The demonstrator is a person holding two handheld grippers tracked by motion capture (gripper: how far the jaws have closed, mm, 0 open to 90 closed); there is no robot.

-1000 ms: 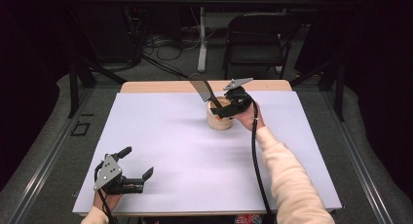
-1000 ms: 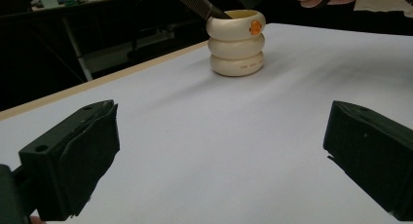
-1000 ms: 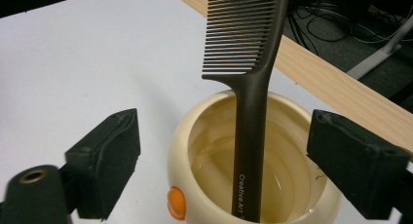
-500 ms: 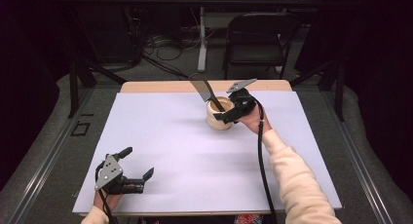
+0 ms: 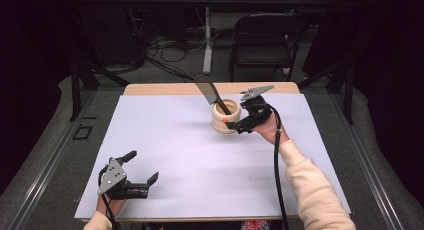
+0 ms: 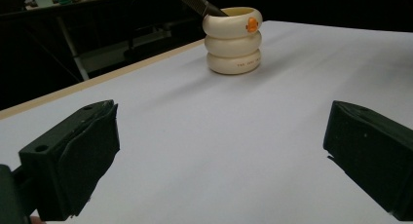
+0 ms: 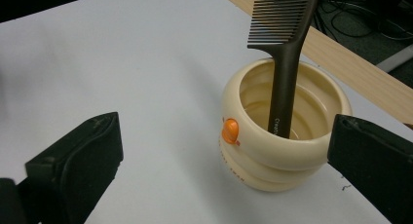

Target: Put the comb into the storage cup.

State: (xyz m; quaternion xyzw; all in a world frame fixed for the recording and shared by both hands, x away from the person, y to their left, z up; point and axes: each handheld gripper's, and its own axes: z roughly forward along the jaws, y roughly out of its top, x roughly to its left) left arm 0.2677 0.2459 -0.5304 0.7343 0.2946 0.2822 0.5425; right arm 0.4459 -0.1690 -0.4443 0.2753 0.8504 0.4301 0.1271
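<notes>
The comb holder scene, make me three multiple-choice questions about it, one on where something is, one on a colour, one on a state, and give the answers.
1. Where does the comb stand?
A. flat on the table
B. handle down inside the cream holder
C. in the left hand-held gripper

2. What colour is the small round mark on the holder?
A. orange
B. green
C. blue

3. How does the right hand-held gripper stand?
A. shut on the comb
B. shut on the holder's rim
C. open, jaws apart

Answers: 1 B, the handle goes down into the holder and the teeth stick up above it. 2 A, both gripper views show it orange. 3 C, the right gripper view shows its jaws wide apart and gripping nothing.
</notes>
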